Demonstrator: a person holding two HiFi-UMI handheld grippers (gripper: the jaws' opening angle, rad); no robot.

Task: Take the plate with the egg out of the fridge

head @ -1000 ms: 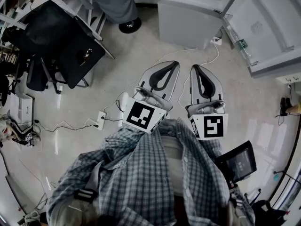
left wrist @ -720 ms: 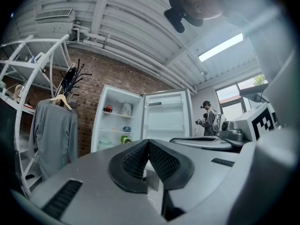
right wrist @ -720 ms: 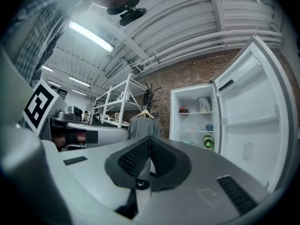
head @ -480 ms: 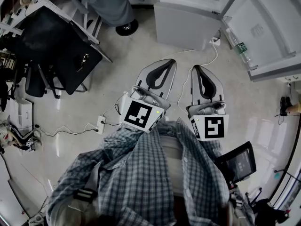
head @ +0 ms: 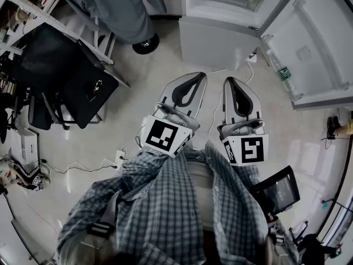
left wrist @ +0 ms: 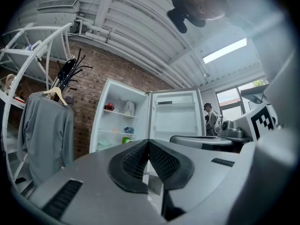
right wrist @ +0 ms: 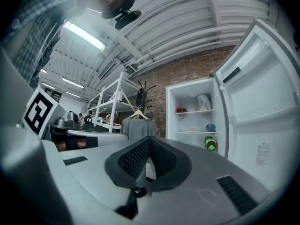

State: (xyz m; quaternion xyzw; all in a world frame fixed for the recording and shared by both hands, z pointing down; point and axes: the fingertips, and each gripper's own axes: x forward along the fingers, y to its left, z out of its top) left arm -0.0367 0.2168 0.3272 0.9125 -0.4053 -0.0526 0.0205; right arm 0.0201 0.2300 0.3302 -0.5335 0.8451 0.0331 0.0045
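The fridge (head: 215,37) fills the top centre of the head view with its compartment already open. Its door (head: 314,43) is swung wide to the upper right, so the way in is free. Between the person and the fridge lies floor crossed by a white cable (head: 238,65) just ahead of the grippers. I judge it the 1 thing to step over on the way. Another person's shoe (head: 146,43) stands at the upper left, beside the fridge and off the path.

The left gripper (head: 195,76) and right gripper (head: 231,81) are held side by side at frame centre, both pointing toward the fridge. In each gripper view the 2 ribbed pads meet at their tips and nothing sits between them, so both are closed and empty.

In the right gripper view the shelves show right of centre, with a red thing (right wrist: 179,109) on the top one and a green bottle (right wrist: 210,144) lowest. On the middle shelf a low pale thing (right wrist: 191,130) may be the plate. It is too small to confirm, and no egg can be made out.

The step in hand looks like the approach. To do it well, the jaws should open before they reach the shelves. 1 gripper should then come in level with the plate's rim and draw it out flat, so the egg does not roll.
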